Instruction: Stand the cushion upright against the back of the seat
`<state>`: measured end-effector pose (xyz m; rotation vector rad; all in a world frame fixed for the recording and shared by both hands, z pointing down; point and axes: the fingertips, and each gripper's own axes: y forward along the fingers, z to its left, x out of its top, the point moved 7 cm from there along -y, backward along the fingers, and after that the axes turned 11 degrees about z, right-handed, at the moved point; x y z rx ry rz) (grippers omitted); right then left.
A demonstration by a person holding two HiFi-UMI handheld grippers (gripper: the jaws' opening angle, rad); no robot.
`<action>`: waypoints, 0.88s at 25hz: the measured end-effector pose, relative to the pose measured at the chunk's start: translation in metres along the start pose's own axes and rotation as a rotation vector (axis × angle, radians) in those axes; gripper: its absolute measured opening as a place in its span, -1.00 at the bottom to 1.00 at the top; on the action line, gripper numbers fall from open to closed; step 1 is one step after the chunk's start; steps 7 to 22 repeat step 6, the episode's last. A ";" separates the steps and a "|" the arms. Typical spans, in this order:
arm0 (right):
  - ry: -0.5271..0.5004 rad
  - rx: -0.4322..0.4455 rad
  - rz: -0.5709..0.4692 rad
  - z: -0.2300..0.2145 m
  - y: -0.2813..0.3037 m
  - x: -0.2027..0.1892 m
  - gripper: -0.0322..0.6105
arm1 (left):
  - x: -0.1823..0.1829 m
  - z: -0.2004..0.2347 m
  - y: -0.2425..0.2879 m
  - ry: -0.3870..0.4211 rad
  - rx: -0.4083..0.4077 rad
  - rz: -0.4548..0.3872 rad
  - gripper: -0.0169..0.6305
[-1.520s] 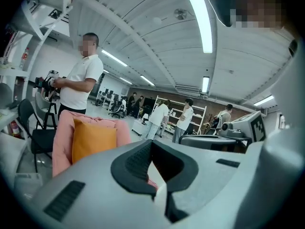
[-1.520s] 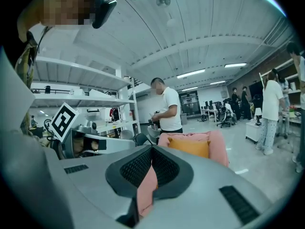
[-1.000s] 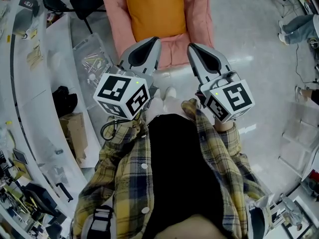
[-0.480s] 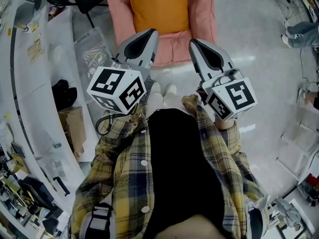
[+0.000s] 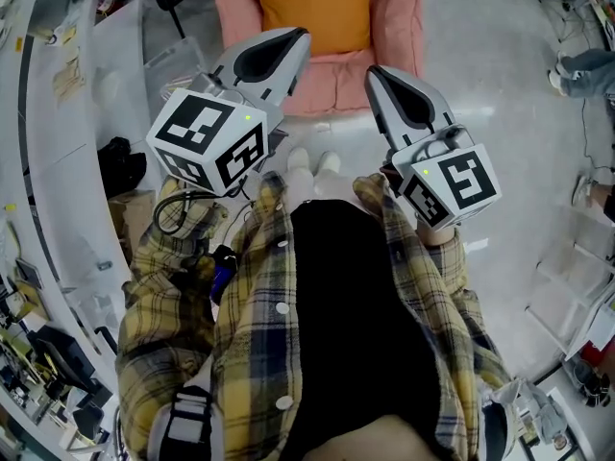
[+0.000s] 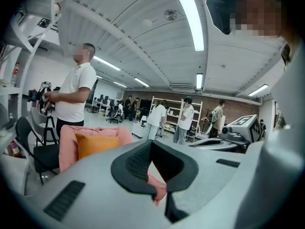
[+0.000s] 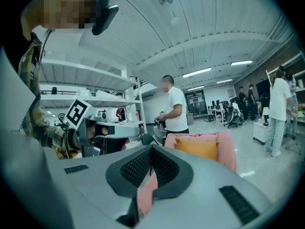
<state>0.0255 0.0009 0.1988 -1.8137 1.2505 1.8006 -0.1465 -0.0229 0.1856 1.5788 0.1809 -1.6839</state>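
- While the left gripper [image 5: 300, 36] and right gripper [image 5: 373, 73] are closed and empty, the orange cushion [image 5: 312, 8] leans upright in the pink seat [image 5: 394, 27], farther off.
- Only the gripper views show a person [image 7: 175, 111] standing behind it.

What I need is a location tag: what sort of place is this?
Probably an open-plan lab or workshop: ceiling strip lights, a white shelving rack, office chairs at the back and a cluttered workbench.

Yellow plaid shirt [image 5: 183, 296] over blk tee [image 5: 356, 334]
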 end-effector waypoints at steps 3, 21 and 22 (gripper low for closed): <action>0.000 -0.006 -0.001 -0.003 -0.004 -0.003 -0.85 | 0.002 0.000 0.002 0.012 -0.019 0.000 -0.94; -0.011 -0.016 -0.007 -0.009 -0.007 -0.003 -0.85 | 0.004 -0.001 0.008 0.029 -0.032 -0.004 -0.94; -0.011 -0.016 -0.007 -0.009 -0.007 -0.003 -0.85 | 0.004 -0.001 0.008 0.029 -0.032 -0.004 -0.94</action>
